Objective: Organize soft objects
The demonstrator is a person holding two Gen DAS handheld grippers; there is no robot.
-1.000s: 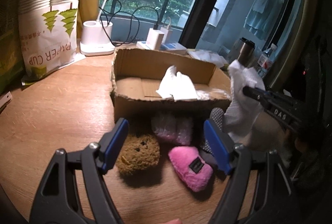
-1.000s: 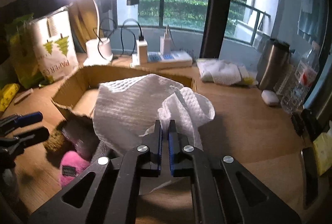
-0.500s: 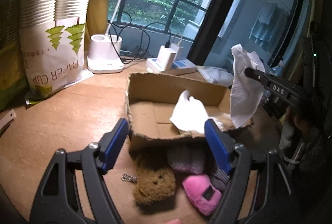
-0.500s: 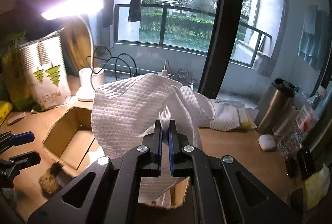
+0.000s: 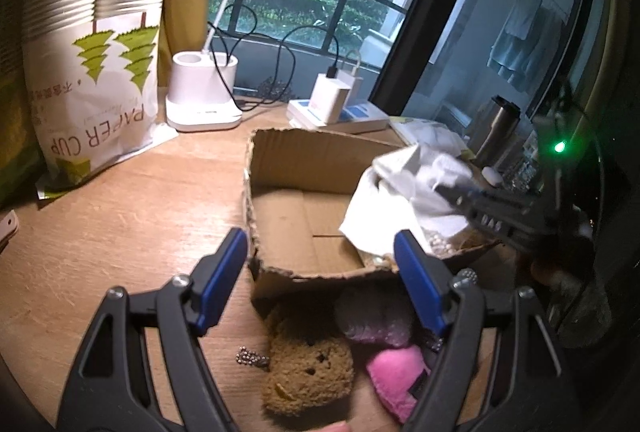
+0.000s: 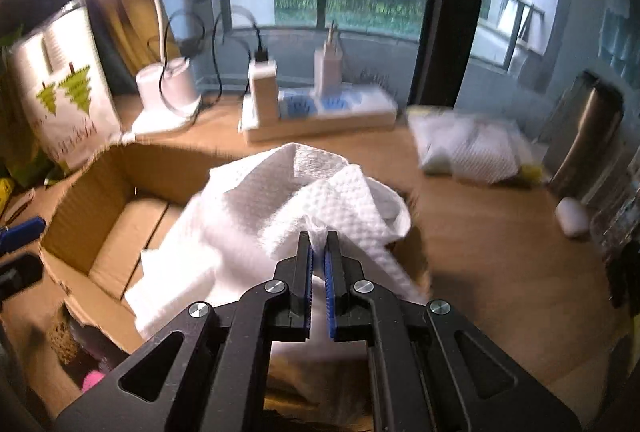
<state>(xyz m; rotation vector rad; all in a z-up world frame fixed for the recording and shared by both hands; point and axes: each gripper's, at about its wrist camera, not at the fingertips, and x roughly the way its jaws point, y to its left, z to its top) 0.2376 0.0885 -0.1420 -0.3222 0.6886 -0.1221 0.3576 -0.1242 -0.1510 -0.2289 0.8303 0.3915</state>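
White cloth [image 5: 384,216] hangs over the cardboard box [image 5: 304,159], right side, in the left wrist view; left gripper [image 5: 320,280] fingers stand apart, empty, above a brown plush [image 5: 308,368] and pink plush [image 5: 396,372] on the desk [image 5: 132,216]. Right wrist view alone shows right gripper [image 6: 319,238] fingers pinching the cloth [image 6: 280,207].

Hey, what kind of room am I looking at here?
Probably a home desk by a balcony window. A wooden desktop carries a desk lamp base, a power strip with chargers and a bag of paper cups, with greenery outside the glass.
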